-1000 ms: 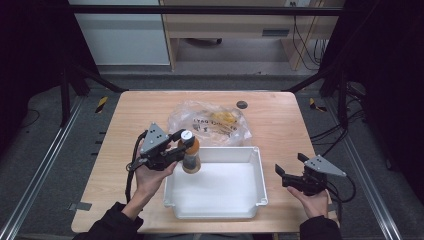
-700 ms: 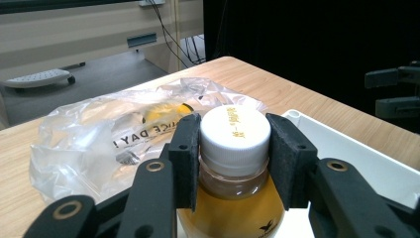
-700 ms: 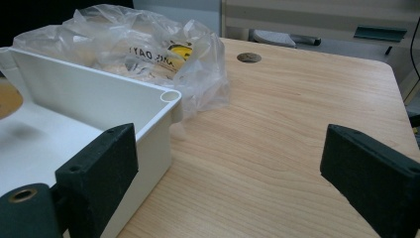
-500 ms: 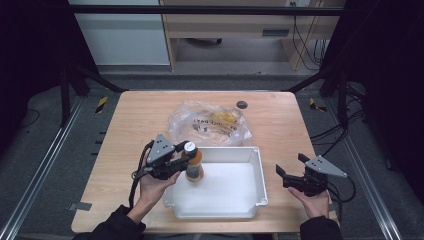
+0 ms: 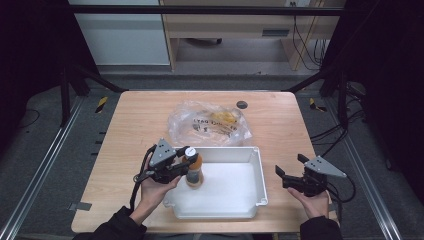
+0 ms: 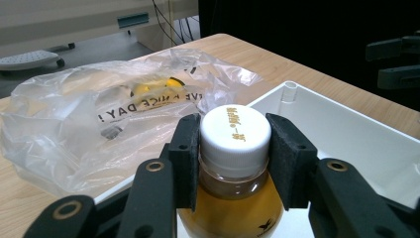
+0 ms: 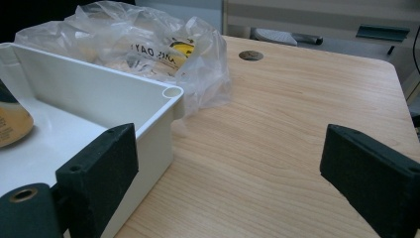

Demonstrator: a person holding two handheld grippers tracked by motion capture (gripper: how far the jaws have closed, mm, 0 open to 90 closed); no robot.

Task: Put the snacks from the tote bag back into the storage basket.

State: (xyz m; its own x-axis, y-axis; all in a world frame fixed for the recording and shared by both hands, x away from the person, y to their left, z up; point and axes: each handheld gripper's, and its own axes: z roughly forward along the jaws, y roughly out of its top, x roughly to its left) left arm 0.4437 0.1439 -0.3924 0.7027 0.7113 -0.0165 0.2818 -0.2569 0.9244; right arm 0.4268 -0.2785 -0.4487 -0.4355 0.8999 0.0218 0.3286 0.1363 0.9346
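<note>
A small bottle [image 5: 194,170] of amber liquid with a white cap [image 6: 234,133] stands upright inside the white plastic bin [image 5: 240,199], at its left side. My left gripper [image 5: 186,159] is shut on the bottle's cap and neck, one pad [image 6: 187,158] on each side. In the left gripper view the bottle [image 6: 233,208] hangs between the jaws over the bin [image 6: 346,134]. My right gripper [image 5: 289,170] rests open on the table just right of the bin [image 7: 99,94], nothing between its pads [image 7: 106,173].
A crumpled clear plastic bag [image 5: 209,122] with yellow items and black print lies behind the bin on the wooden table [image 5: 140,115]. A dark round hole [image 5: 242,104] marks the tabletop farther back. Metal frame rails run along both table sides.
My left gripper has carried the bottle down and slightly toward the person, lowering it into the bin's left side. The right gripper has stayed still.
</note>
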